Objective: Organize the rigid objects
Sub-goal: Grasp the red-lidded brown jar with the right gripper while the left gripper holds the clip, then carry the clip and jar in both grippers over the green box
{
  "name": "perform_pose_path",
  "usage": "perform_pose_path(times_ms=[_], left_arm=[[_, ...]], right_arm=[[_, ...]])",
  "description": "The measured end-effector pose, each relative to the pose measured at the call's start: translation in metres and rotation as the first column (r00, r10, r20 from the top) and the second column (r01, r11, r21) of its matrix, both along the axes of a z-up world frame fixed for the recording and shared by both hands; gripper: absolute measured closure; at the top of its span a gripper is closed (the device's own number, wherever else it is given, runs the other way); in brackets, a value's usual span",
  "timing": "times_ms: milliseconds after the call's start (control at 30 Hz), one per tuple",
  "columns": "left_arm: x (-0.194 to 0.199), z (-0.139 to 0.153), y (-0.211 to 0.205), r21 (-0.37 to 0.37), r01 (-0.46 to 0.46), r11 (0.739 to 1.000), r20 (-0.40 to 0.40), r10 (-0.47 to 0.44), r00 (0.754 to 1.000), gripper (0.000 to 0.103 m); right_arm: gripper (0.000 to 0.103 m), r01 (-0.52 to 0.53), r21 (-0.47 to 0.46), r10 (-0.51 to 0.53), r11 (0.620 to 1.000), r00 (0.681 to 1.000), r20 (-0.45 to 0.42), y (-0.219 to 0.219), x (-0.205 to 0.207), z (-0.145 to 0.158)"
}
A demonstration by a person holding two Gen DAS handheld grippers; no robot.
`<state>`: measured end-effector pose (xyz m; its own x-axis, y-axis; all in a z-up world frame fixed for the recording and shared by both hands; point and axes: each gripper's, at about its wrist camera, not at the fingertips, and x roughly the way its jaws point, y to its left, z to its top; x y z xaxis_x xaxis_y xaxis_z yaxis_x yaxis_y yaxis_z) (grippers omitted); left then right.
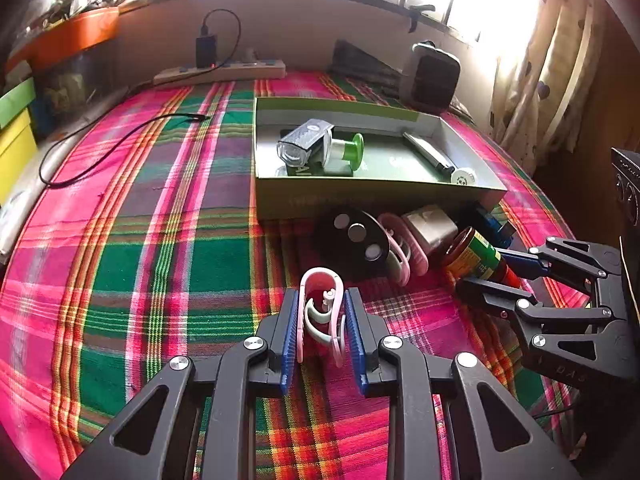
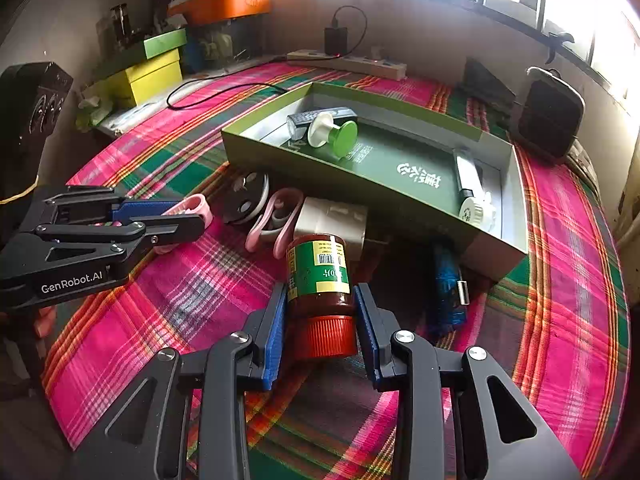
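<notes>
Plaid cloth [image 1: 168, 264] under green box [image 1: 360, 200], jar [image 2: 320, 276].

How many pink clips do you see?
2. One pink clip sits between the left gripper pads. The other pink clip lies on the cloth beside the black disc. More could be hidden.

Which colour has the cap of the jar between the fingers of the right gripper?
Orange-red, ribbed. The jar cap shows best in the right wrist view.
</notes>
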<state>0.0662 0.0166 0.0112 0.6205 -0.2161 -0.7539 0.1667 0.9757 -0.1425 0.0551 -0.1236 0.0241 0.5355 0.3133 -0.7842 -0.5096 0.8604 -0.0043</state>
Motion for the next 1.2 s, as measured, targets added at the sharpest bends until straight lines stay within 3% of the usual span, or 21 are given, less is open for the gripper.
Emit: perform_pose_path(times_ms=[600,1200], left_arm=[[0.011,0.04,-0.004,-0.002,0.016,1.0,0.077,-0.016,0.997,0.081],[0.065,0.054,-0.014,-0.006,0.036,0.999,0.083,-0.035,0.996,0.081]], right_arm=[[0.069,0.035,0.038,-0.036,0.999,0.999,0.032,-0.011,0.005,0.025],[0.069,0.144,0.058,-0.146,0.988,0.989,0.038,-0.024,0.057,0.047]])
